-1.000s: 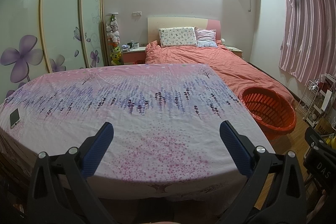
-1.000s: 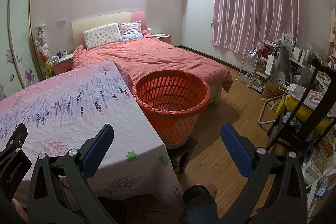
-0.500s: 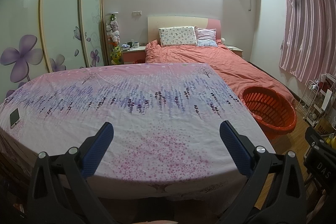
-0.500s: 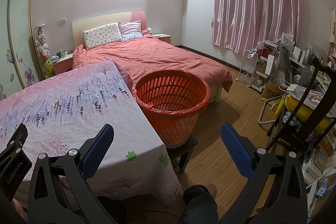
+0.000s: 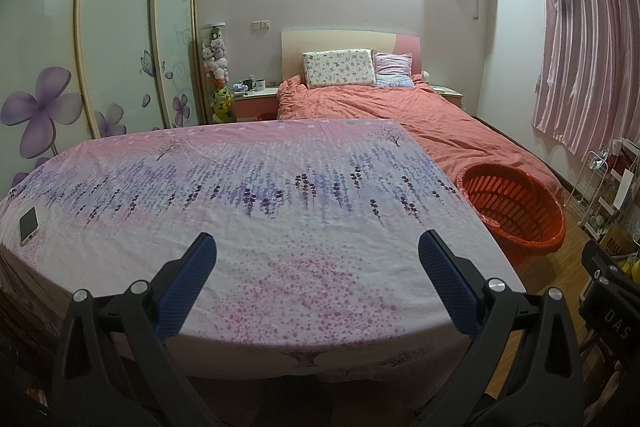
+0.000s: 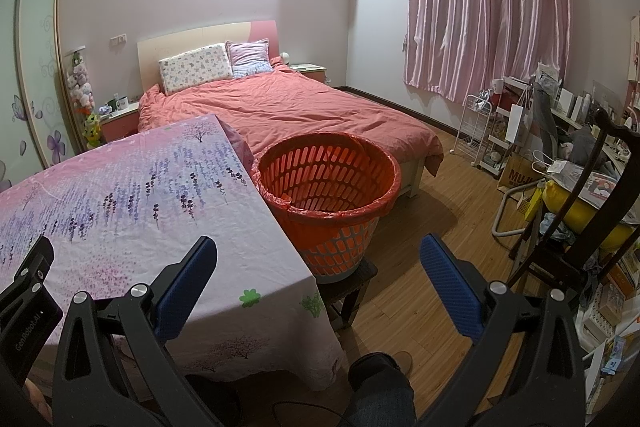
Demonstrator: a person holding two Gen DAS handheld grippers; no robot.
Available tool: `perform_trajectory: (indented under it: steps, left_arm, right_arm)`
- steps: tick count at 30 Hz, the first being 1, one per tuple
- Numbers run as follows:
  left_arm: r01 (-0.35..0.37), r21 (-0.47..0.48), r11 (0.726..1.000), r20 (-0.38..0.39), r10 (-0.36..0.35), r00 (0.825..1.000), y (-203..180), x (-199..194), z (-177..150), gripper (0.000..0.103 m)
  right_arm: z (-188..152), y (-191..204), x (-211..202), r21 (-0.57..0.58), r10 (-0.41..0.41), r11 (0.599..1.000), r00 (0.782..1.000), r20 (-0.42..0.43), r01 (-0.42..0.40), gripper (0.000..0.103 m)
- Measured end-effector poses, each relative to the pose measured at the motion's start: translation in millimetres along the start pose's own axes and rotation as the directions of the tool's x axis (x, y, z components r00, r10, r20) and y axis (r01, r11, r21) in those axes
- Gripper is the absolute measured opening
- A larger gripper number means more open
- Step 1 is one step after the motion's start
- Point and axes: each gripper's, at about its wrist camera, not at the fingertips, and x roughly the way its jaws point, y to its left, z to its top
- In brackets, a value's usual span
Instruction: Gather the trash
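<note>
Bedroom, pink all round. Left wrist view: table (image 5: 256, 195) under a lavender-print cloth fills the middle, with a bed (image 5: 400, 111) beyond it at the far wall. Left claw (image 5: 318, 269) hangs over the near edge of the table, jaws spread wide, nothing between them. No trash to be seen on the cloth; only a phone (image 5: 29, 225) lying flat near the left edge, well apart from the claw. Orange basket (image 5: 516, 207) just off the right side of the table, lined with a red bag.

Right wrist view: right claw (image 6: 318, 271) also wide apart and empty, held over the near right corner of the table (image 6: 120, 203). Basket (image 6: 328, 183) standing on a low stool (image 6: 352, 279), touching or just beside the table edge; which, hard to say. A few scraps seem to lie in its bottom, though too dim to be sure. Probably done, or nearly. Best now: sweep both views across the cloth for missed bits, leave the phone alone, keep clear of the basket rim, which looks light and easily tipped off its stool.
</note>
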Motion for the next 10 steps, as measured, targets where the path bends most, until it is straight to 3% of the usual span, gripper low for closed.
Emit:
perform_trajectory:
  steps: [10]
  left_arm:
    - [-0.003, 0.002, 1.000, -0.003, 0.003, 1.000, 1.5, 1.2, 0.0, 0.099]
  right_arm:
    - [-0.4, 1.1, -0.1, 0.000, 0.000, 1.000, 1.000, -0.001, 0.000, 0.101]
